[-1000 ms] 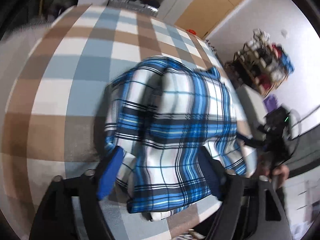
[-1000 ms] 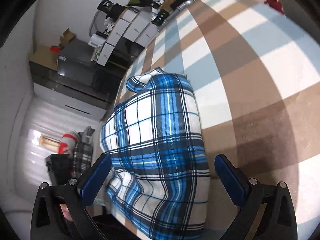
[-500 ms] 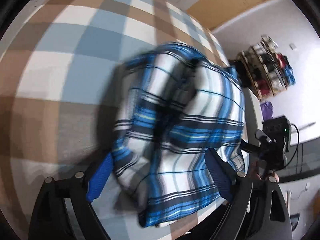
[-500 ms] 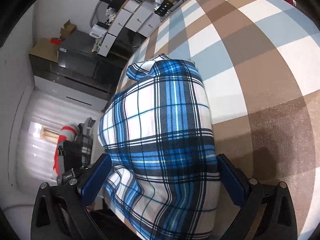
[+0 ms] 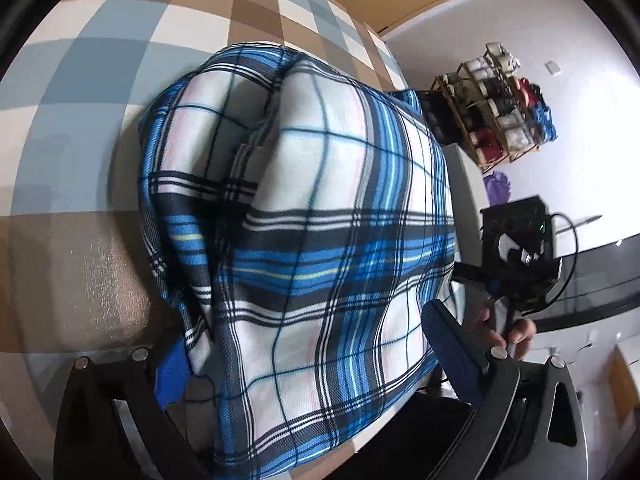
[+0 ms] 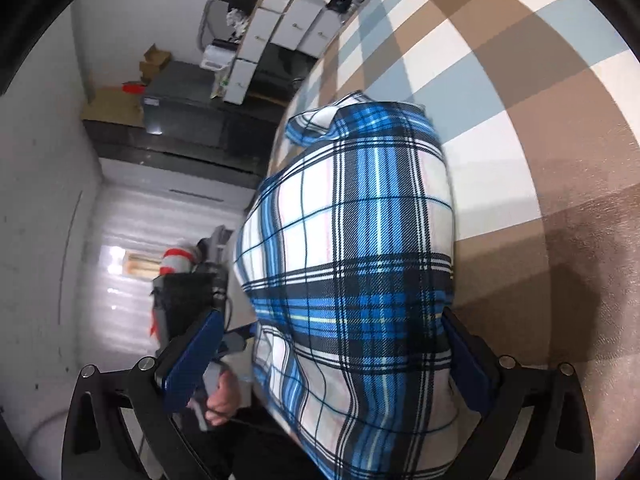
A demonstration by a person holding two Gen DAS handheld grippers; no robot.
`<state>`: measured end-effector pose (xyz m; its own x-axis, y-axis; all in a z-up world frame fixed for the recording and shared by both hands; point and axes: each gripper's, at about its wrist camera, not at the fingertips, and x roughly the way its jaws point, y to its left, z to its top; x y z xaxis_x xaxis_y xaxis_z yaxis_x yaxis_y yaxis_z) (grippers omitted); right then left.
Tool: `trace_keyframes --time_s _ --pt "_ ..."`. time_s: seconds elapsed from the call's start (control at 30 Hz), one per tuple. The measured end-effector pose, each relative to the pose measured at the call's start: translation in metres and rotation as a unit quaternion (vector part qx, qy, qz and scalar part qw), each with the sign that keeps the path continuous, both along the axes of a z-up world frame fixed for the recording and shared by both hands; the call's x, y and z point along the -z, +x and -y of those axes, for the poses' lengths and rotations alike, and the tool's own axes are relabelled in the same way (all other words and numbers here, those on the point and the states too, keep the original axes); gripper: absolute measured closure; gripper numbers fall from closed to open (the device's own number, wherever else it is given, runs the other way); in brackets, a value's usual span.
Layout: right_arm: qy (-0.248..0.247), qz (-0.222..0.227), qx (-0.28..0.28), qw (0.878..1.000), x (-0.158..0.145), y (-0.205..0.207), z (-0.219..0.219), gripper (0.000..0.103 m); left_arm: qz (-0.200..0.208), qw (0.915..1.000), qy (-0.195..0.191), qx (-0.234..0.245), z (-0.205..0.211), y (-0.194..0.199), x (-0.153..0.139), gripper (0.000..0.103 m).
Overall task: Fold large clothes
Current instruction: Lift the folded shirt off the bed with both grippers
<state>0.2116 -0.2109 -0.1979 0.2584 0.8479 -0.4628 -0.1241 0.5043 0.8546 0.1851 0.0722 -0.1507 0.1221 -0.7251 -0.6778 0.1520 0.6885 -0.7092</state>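
A blue, white and black plaid shirt [image 5: 312, 216] lies folded in a thick bundle at the near edge of a checked brown, blue and white surface [image 5: 100, 92]. It also fills the middle of the right wrist view [image 6: 360, 264]. My left gripper [image 5: 308, 364] is open, its blue pads on either side of the bundle's near end. My right gripper [image 6: 332, 356] is open too, its pads either side of the bundle from the opposite end. The cloth drapes over the space between both pairs of fingers. The right gripper and the hand holding it show in the left wrist view [image 5: 516, 256].
The checked surface [image 6: 540, 92] stretches far beyond the shirt. A wooden rack of yarn spools [image 5: 504, 104] stands against a white wall. White drawer units [image 6: 280, 28] and a dark cabinet [image 6: 180, 96] stand off the surface's edge.
Both grippers have moved closer to the shirt, which now looms larger and hangs over the fingers. The bundle looks lifted or pushed up at its near end.
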Motion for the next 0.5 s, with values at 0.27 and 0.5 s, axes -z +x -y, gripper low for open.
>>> trace_keyframes --time_s 0.27,0.5 --pt "-0.187 0.022 0.004 0.982 -0.016 0.001 -0.012 0.0 -0.037 0.9981 -0.048 -0.012 -0.016 0.004 0.005 0.005" --pt "-0.119 -0.008 -0.077 0.99 -0.009 0.018 -0.039 0.0 -0.032 0.9981 -0.051 -0.005 -0.002 0.004 0.003 0.005"
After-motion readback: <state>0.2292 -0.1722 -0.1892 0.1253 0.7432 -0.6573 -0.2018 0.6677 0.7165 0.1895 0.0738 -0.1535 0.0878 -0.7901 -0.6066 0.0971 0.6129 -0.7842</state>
